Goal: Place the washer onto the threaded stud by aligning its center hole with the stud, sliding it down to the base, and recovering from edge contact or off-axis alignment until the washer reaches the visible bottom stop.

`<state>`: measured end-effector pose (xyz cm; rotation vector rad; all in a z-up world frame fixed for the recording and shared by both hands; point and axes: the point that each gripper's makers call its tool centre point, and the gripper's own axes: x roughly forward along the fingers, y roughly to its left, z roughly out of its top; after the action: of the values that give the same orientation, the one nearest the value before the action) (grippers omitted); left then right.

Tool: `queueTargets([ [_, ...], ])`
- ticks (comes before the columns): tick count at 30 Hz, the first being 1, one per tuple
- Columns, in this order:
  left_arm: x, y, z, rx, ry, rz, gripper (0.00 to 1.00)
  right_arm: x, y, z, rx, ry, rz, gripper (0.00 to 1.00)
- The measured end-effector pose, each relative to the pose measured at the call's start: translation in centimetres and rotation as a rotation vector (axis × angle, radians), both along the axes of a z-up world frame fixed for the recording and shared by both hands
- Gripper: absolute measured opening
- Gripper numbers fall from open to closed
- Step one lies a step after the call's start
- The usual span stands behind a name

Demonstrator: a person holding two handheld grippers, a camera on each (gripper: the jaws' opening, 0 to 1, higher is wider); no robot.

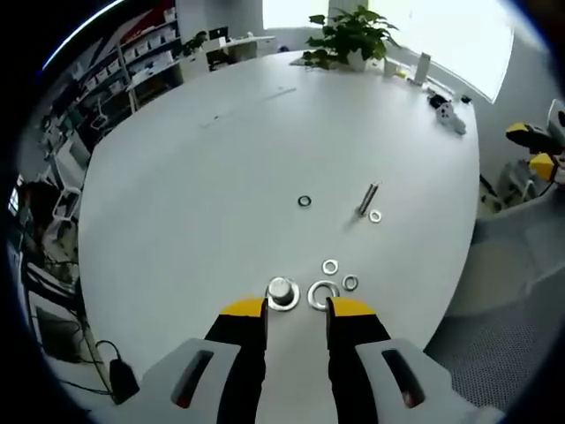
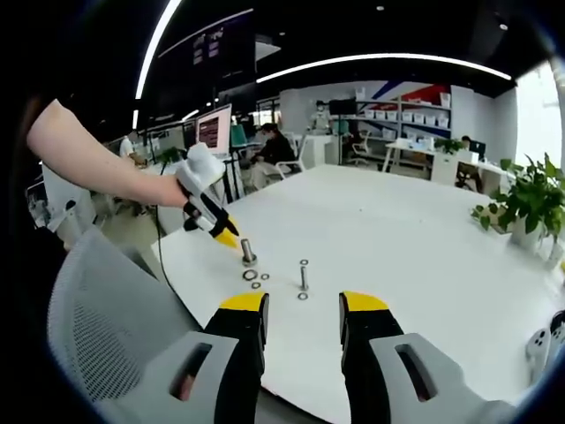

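L gripper (image 1: 297,311) open by stud (image 1: 280,289), table (image 1: 221,177) roomy.

Grey left tongs (image 1: 297,309), black jaws with yellow tips, matching right tongs (image 2: 304,305), bare forearm

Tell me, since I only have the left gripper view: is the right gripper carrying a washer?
Observer: No. The right gripper is open, nothing between its jaws.
Operator: Where is it relative to the stud?
Observer: Back from it. The upright silver threaded stud stands beyond a silver bolt lying flat.
Operator: And the left one from there?
Observer: A person's arm holds the left gripper just beside the stud's top.
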<state>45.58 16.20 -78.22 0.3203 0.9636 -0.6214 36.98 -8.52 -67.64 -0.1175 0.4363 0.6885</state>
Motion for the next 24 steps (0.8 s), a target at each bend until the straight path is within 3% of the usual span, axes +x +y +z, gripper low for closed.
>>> queueTargets([
  [24,-2.3,-0.5,0.1,-0.040,-0.017,0.059,0.26,-0.9,1.6,0.3,-0.016,-0.031,0.090,0.35],
])
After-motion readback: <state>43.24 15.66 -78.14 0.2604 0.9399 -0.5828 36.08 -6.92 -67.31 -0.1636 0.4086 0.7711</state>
